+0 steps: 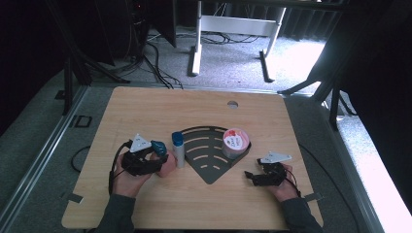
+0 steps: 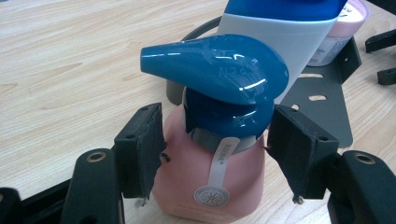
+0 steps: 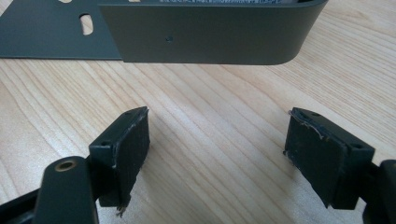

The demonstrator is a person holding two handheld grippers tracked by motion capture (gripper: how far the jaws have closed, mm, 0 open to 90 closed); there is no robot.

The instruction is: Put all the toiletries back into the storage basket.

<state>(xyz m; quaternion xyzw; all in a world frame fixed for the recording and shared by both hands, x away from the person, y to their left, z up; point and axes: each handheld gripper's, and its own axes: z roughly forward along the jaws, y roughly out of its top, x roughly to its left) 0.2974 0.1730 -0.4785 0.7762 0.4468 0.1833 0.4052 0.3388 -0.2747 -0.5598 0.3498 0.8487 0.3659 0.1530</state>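
Note:
A pink pump bottle with a blue pump head stands on the table just left of the dark grey fan-shaped tray. My left gripper comes in level from the left, and its pads press on the bottle's shoulder and collar from both sides. Behind the pump bottle stands a white bottle with a blue cap, at the tray's left edge. My right gripper rests open on bare wood. It points at the tray's right corner and nothing is between its jaws.
A pink-and-white round tub sits on the tray's right side. The wooden table has a small round hole near its far edge. Beyond it are grey carpet, cables and a white desk frame.

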